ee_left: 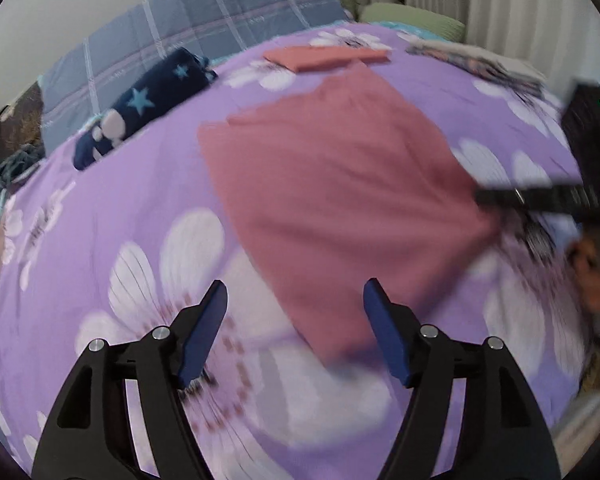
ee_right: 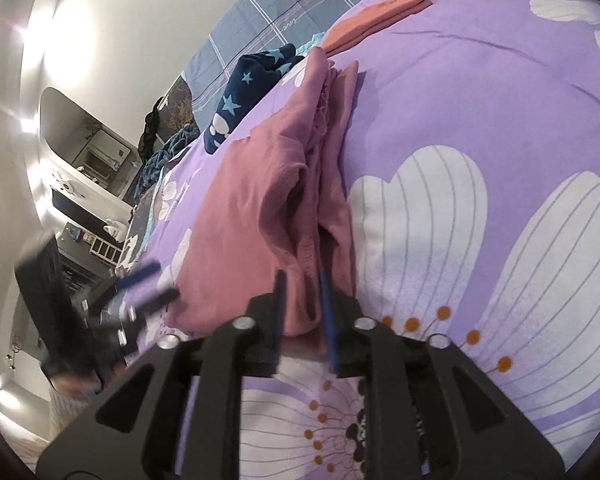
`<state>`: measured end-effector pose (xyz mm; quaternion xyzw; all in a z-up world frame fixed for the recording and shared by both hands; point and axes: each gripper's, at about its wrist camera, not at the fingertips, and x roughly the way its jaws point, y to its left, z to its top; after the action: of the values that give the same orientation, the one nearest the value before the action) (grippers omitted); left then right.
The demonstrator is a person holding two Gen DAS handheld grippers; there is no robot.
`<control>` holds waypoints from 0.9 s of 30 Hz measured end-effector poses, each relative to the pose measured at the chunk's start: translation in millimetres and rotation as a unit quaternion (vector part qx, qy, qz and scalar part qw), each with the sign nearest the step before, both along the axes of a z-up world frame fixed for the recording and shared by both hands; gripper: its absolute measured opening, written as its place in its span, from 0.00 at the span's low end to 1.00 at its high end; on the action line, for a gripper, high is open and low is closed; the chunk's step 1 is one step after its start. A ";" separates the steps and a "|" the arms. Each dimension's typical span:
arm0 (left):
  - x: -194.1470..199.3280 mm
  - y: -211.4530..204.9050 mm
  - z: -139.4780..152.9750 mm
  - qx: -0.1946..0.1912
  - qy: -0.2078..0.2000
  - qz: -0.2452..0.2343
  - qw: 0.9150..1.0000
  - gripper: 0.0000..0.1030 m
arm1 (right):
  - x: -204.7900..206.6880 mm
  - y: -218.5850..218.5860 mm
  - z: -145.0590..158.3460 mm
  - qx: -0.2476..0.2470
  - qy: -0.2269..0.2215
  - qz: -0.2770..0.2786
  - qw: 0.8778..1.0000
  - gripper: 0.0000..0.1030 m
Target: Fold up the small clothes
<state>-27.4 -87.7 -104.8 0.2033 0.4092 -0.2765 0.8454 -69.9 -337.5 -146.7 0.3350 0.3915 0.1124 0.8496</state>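
I am partway through folding the pink garment (ee_left: 340,184), which lies spread on the purple flowered bedcover (ee_left: 100,208) in the middle of the bed, already doubled over along 1 side, so I judge a first fold is laid and the next one is due.

My left hand-held gripper (ee_left: 296,312) hangs over the bedcover at the garment's near corner with its jaws standing well apart and nothing between them; the picture is smeared there, so I cannot say whether a pad brushes the cloth.

My right hand-held gripper (ee_right: 302,300) sits at the bunched edge of the garment, where several layers gather into ridges. Its jaws stand a narrow gap apart with a fold of pink cloth between them. I read it as loosened, not pinching, though the cloth hides the pad faces.

Next, I think both ends of 1 edge must be pinched again, each grip taking every layer, then carried across to meet the far edge without dragging the lower layers out of line.

No basket or box shows. A finished, folded orange-pink piece (ee_left: 328,58) lies farther up the bed, and a navy star-patterned item (ee_left: 144,96) rests near the blue checked quilt (ee_left: 204,20).
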 end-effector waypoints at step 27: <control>-20.1 28.0 8.6 -0.046 -0.008 0.024 0.999 0.49 | -7.6 19.5 44.7 -0.081 -0.052 0.018 0.995 0.03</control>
<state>-47.5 -59.7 -96.3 0.1563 0.3940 -0.2727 0.8637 -77.5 -318.1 -102.0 0.2515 0.3605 0.1125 0.8911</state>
